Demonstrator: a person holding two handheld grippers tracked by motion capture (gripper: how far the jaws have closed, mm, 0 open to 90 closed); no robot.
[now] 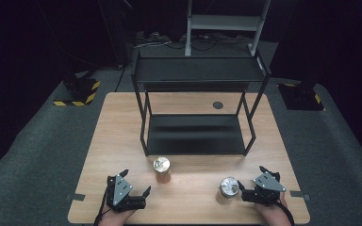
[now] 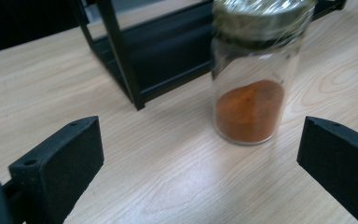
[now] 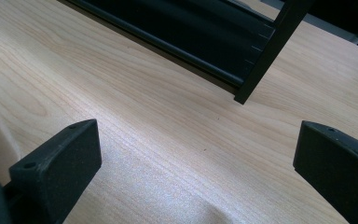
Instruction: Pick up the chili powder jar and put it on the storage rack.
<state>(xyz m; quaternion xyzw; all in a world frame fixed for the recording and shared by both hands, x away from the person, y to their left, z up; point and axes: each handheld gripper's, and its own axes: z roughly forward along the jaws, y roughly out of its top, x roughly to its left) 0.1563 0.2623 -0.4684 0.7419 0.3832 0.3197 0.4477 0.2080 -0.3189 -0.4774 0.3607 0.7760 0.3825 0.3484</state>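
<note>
On the table [image 1: 122, 117] two jars stand upright near the front edge, well apart from each other; the orange jar [image 1: 161, 168], a clear glass one with a metal lid and orange powder in its lower part, stands just in front of the rack [image 1: 195, 134], near the rack's front left leg; the second jar [image 1: 228, 187], also metal-lidded, stands to its right and closer to the person. The left gripper [image 1: 135, 180] rests at the front left of the table, jaws spread wide and holding nothing; in the left gripper view the orange jar [image 2: 256, 74] stands ahead of it, closer to the right-hand jaw, clear of both. The right gripper [image 1: 250, 183] sits at the front right, just beside the second jar, its near jaw close to the glass though I cannot tell whether it touches; its jaws are also wide apart and hold nothing; the right gripper view shows bare wood between them and a rack leg [image 3: 270, 51] beyond.
</note>
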